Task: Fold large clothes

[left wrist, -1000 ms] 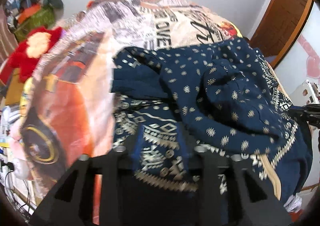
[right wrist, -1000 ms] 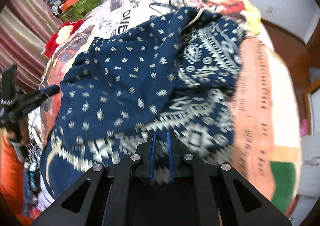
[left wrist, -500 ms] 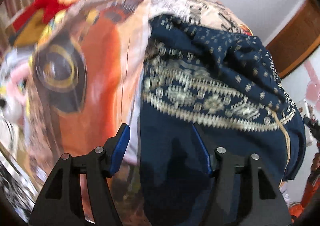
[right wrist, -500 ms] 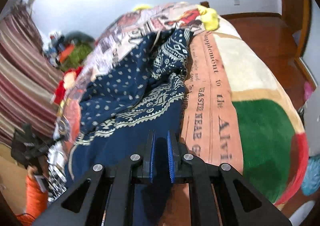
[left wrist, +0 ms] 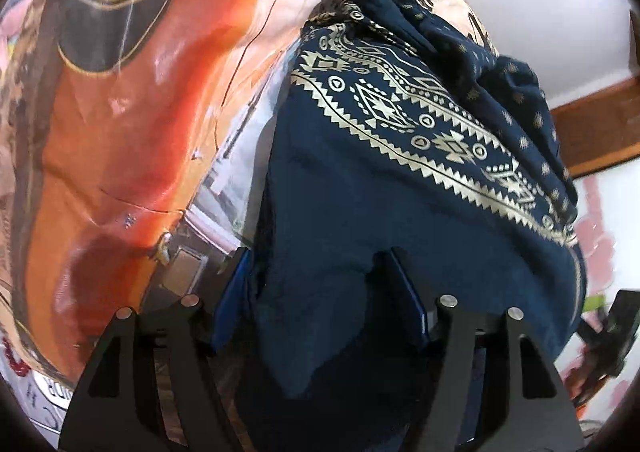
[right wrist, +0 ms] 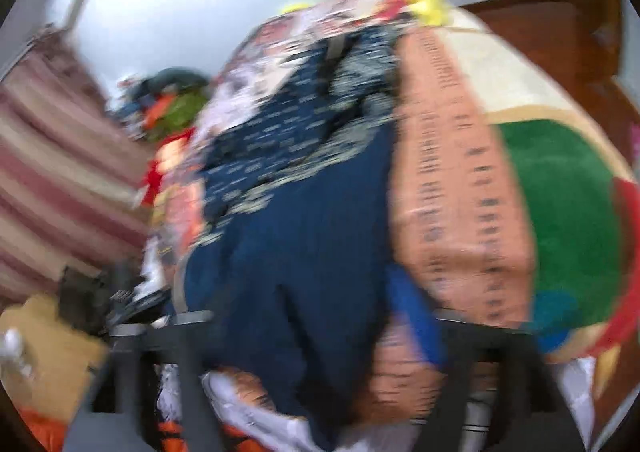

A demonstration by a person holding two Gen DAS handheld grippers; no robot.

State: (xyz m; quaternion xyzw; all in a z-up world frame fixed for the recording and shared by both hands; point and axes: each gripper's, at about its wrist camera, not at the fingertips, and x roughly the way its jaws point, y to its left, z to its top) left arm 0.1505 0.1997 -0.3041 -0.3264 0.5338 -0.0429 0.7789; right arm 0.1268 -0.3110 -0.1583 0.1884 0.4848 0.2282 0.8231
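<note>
A bed is seen covered by a soft printed blanket [left wrist: 120, 124], glossy in its folds; at the far left of the left wrist view a large orange car with a dark round headlamp ringed in gold is printed on it, and pale newsprint lettering is shown further away. To the right of that print, a navy garment [left wrist: 360, 204] of thin, limp cloth is spread over the blanket, its plain dark hem lying nearest and a cream zigzag-and-diamond border band running diagonally across it; beyond the band, crumpled folds dotted with small cream motifs are heaped toward the far side. The left gripper [left wrist: 318, 288] is held with its jaws parted to a middling width, having just been opening, and the plain hem is seen between the blue-lined fingers [left wrist: 230, 304], draped loosely rather than pinched. In the blurred right wrist view, striped pink curtains [right wrist: 60, 172] are shown at the left, then the same navy garment [right wrist: 304, 252] running from near to far, then the blanket's [right wrist: 460, 192] salmon lettered stripe and a green patch at the right. The right gripper [right wrist: 308, 336] is spread wide, its jaws having just been opened, with the near hem lying slack between them and pressed by neither pad.
</note>
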